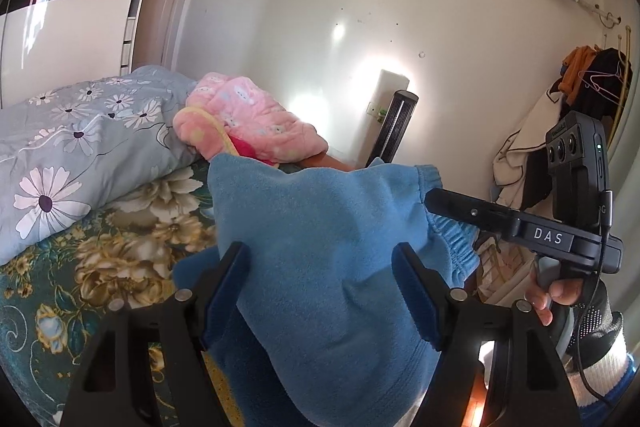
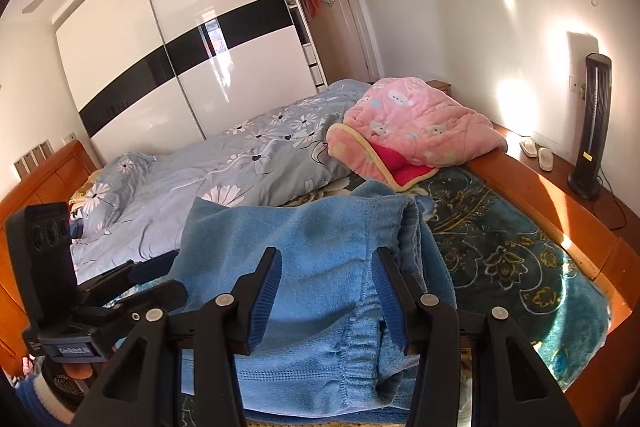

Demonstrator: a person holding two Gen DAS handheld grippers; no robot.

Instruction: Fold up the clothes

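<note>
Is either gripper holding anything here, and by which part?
Both jaws stand around the blue fleece garment: the right gripper near its elastic waistband, the left gripper at a bunched fold. Whether the pads press cannot be told.

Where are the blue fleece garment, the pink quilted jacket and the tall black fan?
blue fleece garment (image 2: 320, 227): right wrist view, middle of fabric.
pink quilted jacket (image 2: 420, 123): right wrist view, its back.
tall black fan (image 2: 594, 123): right wrist view, mid-column.

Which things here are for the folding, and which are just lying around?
For the folding:
- blue fleece garment
- left gripper
- right gripper

Just lying around:
- pink quilted jacket
- flowered duvet
- tower fan
- slippers
</note>
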